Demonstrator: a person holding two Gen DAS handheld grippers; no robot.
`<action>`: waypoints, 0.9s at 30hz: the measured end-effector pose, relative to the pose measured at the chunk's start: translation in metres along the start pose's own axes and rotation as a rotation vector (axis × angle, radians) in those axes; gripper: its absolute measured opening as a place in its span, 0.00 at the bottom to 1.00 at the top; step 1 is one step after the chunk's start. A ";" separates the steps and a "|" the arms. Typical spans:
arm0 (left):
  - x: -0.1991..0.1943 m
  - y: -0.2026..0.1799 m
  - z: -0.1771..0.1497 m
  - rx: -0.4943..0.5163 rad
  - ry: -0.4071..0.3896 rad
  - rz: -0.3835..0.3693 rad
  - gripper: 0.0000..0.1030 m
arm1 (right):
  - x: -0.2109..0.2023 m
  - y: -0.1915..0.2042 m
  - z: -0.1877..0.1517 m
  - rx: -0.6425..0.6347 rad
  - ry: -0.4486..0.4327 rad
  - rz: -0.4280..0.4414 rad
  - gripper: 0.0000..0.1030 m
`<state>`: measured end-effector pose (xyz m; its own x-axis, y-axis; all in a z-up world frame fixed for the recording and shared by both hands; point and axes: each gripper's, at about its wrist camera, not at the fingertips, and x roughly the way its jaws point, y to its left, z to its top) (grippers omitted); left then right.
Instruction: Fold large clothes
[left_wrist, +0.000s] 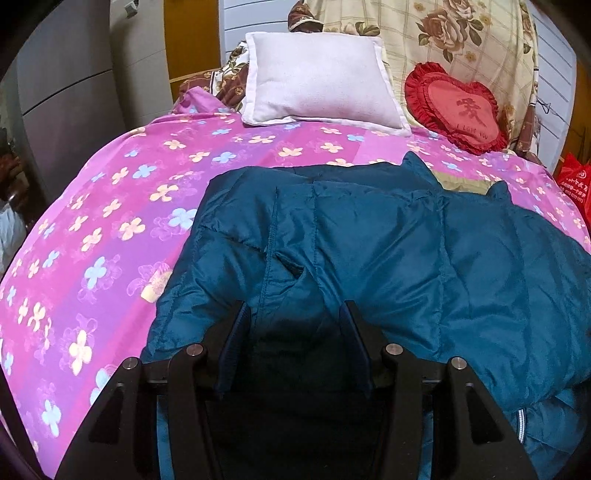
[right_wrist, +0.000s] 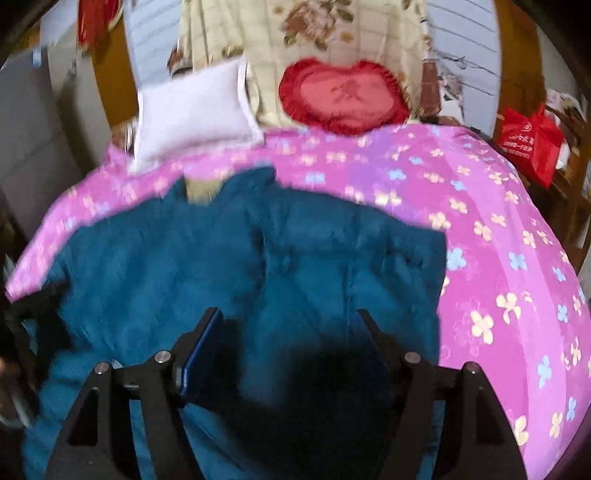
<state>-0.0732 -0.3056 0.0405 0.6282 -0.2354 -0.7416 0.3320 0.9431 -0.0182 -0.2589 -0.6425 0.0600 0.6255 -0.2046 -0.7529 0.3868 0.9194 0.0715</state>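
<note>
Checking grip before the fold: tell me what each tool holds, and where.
Neither visibly grips. Left tool and right tool are open over the blue jacket.

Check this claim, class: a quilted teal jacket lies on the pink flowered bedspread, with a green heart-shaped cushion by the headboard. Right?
Not quite: the frilled heart-shaped cushion is red, as the left wrist view shows. The quilted teal jacket does lie on the pink flowered bedspread.
</note>
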 end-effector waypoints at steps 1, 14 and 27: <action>0.000 -0.001 0.000 0.002 -0.001 0.000 0.33 | 0.010 0.001 -0.004 -0.012 0.022 -0.012 0.74; 0.005 -0.001 -0.004 0.000 -0.016 -0.005 0.35 | -0.017 -0.021 -0.015 0.040 -0.028 -0.112 0.75; -0.058 0.030 -0.017 0.017 -0.034 -0.042 0.35 | -0.043 -0.032 -0.032 0.116 -0.012 -0.067 0.76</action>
<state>-0.1116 -0.2594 0.0713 0.6370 -0.2833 -0.7169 0.3705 0.9281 -0.0375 -0.3199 -0.6528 0.0688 0.6037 -0.2692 -0.7504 0.5034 0.8586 0.0970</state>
